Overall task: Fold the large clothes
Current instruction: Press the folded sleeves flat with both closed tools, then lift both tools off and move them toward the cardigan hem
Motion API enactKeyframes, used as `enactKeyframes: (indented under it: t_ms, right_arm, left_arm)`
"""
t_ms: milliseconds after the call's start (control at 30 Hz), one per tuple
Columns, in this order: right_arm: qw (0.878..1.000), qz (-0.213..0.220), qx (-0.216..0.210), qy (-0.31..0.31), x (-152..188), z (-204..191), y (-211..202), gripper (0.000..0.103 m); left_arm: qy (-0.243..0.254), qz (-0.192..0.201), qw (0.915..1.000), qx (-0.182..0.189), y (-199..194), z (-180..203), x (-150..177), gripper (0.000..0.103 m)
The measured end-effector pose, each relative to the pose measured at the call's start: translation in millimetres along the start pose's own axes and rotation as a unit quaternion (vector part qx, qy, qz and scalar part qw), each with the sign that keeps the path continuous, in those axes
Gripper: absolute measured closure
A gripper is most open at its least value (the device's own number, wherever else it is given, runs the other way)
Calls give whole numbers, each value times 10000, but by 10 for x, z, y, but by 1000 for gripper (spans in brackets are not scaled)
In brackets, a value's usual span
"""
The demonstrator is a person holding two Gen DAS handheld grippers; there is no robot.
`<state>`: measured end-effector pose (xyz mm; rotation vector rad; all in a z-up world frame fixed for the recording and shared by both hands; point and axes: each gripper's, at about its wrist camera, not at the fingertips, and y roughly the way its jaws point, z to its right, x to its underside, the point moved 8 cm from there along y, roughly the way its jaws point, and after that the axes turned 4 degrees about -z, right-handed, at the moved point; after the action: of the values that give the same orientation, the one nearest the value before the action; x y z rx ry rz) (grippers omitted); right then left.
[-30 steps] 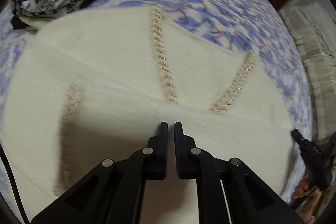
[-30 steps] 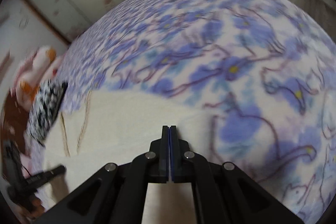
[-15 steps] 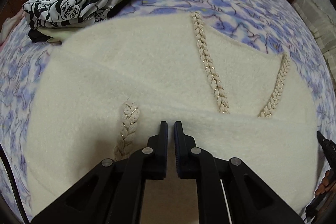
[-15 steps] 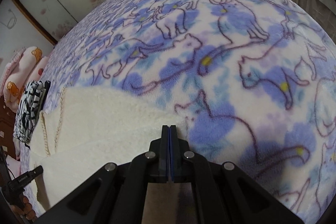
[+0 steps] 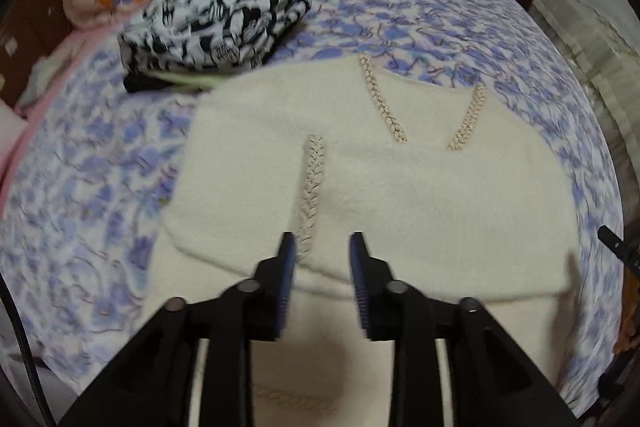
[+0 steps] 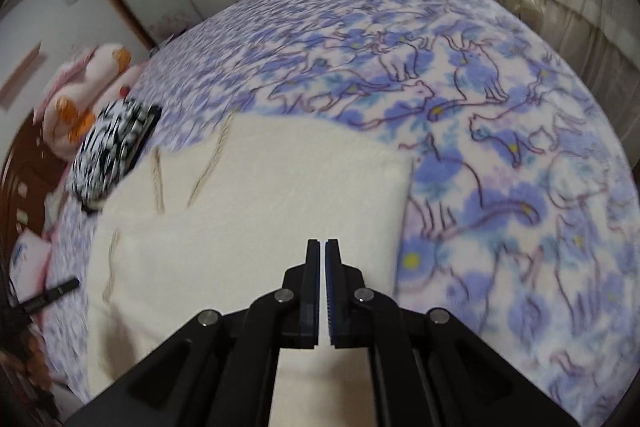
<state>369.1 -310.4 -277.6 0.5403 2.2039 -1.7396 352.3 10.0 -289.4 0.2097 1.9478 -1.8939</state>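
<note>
Cream fuzzy knit sweater with braided beaded trim (image 5: pixel 400 187) lies folded on a cat-print fleece blanket (image 6: pixel 500 131); left gripper (image 5: pixel 322 247) gapes empty, right gripper (image 6: pixel 322 251) nearly closed, gripping nothing.

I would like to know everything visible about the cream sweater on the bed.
The cream sweater looks soft and fuzzy, like fleece or knit. Three braided, pale gold trim strips run across it. It lies flat on the blue cat-print blanket, with its near part folded over the rest. Its far left corner meets the stack of black-and-white clothes. The left gripper is open above its near fold; the right gripper, a narrow gap between its jaws, holds nothing.
</note>
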Motion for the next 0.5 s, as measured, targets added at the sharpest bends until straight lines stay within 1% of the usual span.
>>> enactKeyframes:
  t_ms: [33,67,100,167,233,267,300,367,433,467,500]
  right_arm:
    - [10000,16,-54,-12,95,-85,-100,101]
    - [9998,40,-189,47,192,-166,-192,101]
    - [9994,43,-320,132,278,-226,-262,101]
    - [9979,21,-532,370,481,-354,-406,101]
    - [9949,-85,-759,665,724,-494,-551,99]
    - [9935,-89,-815,791,850,-564,-642,98]
    - [9935,-40,-767,838,964,-626,-735,97]
    - [9952,127,-551,799,1152,-729,-908,89]
    - [9962,308,-353,730,1357,-843,-1084,65]
    - [9963,390,-290,706,1459,-908,-1164,59]
    - [9963,447,-250,689,1536,-954,-1222,50]
  left_arm:
    - [59,128,9999,-49,-113,-24,45,57]
    - [96,215,9997,-23,-204,-32,91,47]
    - [126,283,9995,52,-294,-35,145,44]
    - [105,303,9989,341,-429,-33,283,44]
    - [59,179,9982,569,-518,-23,439,44]
    - [92,146,9974,697,-574,-16,530,44]
    - [136,130,9970,754,-638,-23,607,44]
    - [278,111,9961,824,-762,-48,761,44]
    - [439,11,9951,886,-873,-121,925,44]
    - [497,-61,9946,909,-919,-182,1019,44]
    - [557,-143,9940,928,-956,-251,1109,44]
